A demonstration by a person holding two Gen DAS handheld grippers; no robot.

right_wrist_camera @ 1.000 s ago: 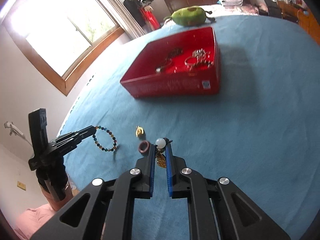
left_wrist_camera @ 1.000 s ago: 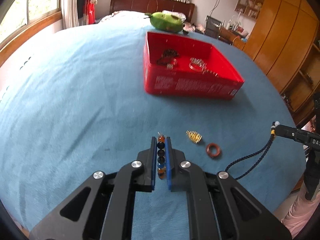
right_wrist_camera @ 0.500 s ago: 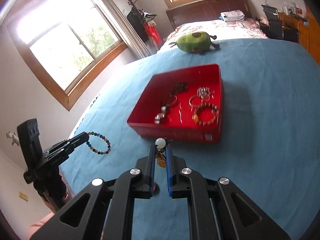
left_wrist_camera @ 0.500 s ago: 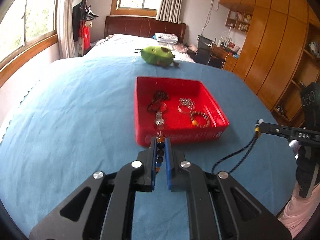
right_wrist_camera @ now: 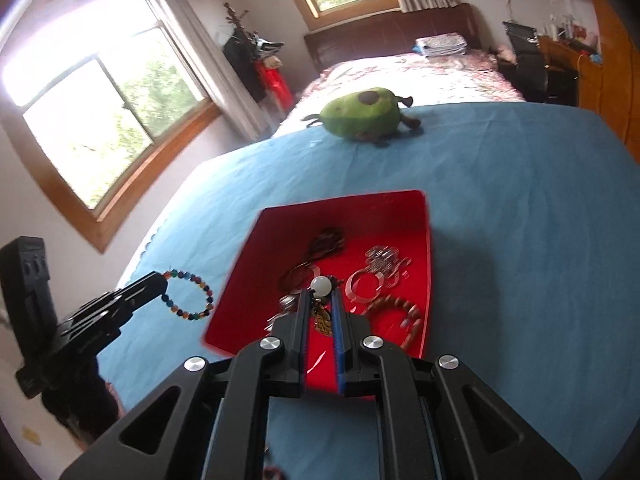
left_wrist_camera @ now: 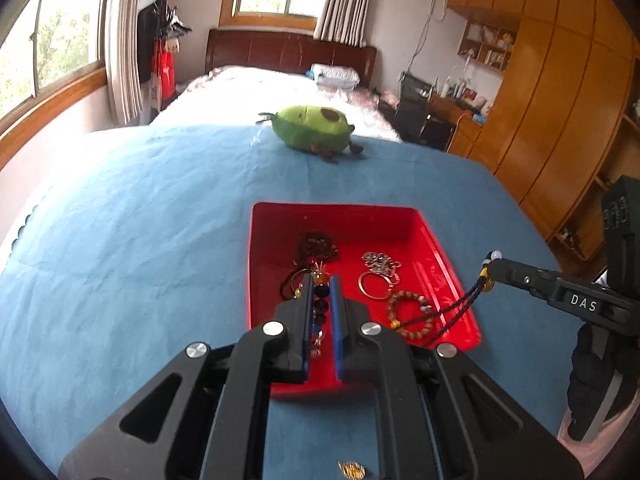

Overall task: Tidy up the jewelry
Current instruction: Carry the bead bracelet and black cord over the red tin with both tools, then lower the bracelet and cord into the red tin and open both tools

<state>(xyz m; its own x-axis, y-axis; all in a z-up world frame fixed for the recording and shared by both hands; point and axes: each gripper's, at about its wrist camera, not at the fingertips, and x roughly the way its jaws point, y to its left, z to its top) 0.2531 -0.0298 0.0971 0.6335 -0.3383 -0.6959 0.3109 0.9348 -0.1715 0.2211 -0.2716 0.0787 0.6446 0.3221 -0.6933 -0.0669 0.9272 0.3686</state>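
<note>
A red tray (left_wrist_camera: 452,268) (right_wrist_camera: 428,240) sits on the blue cloth and holds several bracelets, rings and a dark necklace. My left gripper (left_wrist_camera: 321,280) is shut on a multicoloured bead bracelet (left_wrist_camera: 320,292) and holds it above the tray's near left part; in the right wrist view that bracelet (right_wrist_camera: 188,296) hangs just left of the tray. My right gripper (right_wrist_camera: 320,294) is shut on a corded pendant with a white bead (right_wrist_camera: 321,285), over the tray's near edge. In the left wrist view its dark cord (left_wrist_camera: 452,308) dangles into the tray's right side.
A green plush toy (left_wrist_camera: 312,128) (right_wrist_camera: 362,114) lies at the far edge of the cloth. A small gold piece (left_wrist_camera: 351,469) lies on the cloth below my left gripper. A bed, windows and wooden wardrobes stand behind.
Both grippers have lifted from the cloth and moved forward to the red tray, each carrying its piece. The tray now fills the middle of both views.
</note>
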